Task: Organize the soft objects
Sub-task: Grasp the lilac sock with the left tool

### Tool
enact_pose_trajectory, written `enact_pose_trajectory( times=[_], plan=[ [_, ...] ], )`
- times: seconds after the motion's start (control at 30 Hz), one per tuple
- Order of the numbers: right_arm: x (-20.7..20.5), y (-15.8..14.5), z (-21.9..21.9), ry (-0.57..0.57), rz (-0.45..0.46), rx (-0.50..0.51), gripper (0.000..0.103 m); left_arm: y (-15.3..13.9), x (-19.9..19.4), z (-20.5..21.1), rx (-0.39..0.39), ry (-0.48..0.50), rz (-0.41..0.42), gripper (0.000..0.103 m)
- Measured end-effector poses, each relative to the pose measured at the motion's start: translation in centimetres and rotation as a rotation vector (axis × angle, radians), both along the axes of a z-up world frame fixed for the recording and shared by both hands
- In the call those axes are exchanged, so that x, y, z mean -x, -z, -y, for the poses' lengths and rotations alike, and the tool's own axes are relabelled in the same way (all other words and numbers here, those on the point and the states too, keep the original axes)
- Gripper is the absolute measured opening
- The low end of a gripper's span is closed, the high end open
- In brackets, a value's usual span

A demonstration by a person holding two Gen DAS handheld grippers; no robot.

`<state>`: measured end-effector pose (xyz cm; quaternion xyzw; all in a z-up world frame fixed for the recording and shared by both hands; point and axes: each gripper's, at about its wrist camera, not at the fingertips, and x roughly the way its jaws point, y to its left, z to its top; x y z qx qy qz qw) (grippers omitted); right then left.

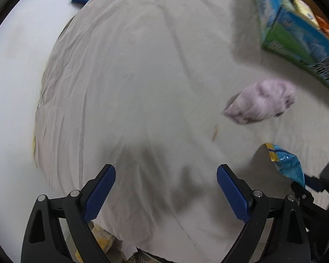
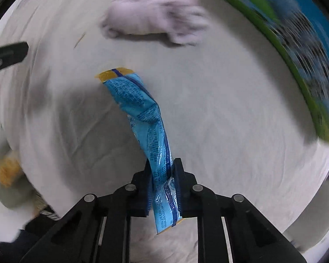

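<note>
Right hand-held gripper [image 2: 163, 173]: jaws clamped on the lower part of a blue and yellow snack packet [image 2: 142, 118], which sticks out ahead of the fingers above the white sheet [image 2: 219, 120]. Left hand-held gripper [image 1: 165, 184]: jaws apart, nothing between them, hovering over the same sheet. A pale purple cloth [image 1: 261, 102] lies loose on the sheet, near a green and blue box [image 1: 296, 37]. Judged step: carrying the packet to its place. The next move calls for a clear drop spot, probably the box, and a release without snagging. The cloth remains unsorted; the free left gripper could take it.
</note>
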<state>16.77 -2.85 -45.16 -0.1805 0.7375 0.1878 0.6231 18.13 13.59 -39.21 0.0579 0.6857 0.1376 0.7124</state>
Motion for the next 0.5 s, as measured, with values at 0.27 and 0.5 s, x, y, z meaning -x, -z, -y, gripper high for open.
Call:
enact_pose_trajectory(
  times=[0.27, 0.5],
  plan=[
    [-0.8, -4.4, 7.4, 0.206, 0.028, -0.047, 0.018, -1.7, -3.3, 6.7, 0.005, 0.256, 0.030, 0.095],
    [-3.4, -4.5, 11.0, 0.330, 0.047, -0.008, 0.018, 1.5, -6.5, 12.5, -0.017, 0.493, -0.076, 0.095]
  ],
)
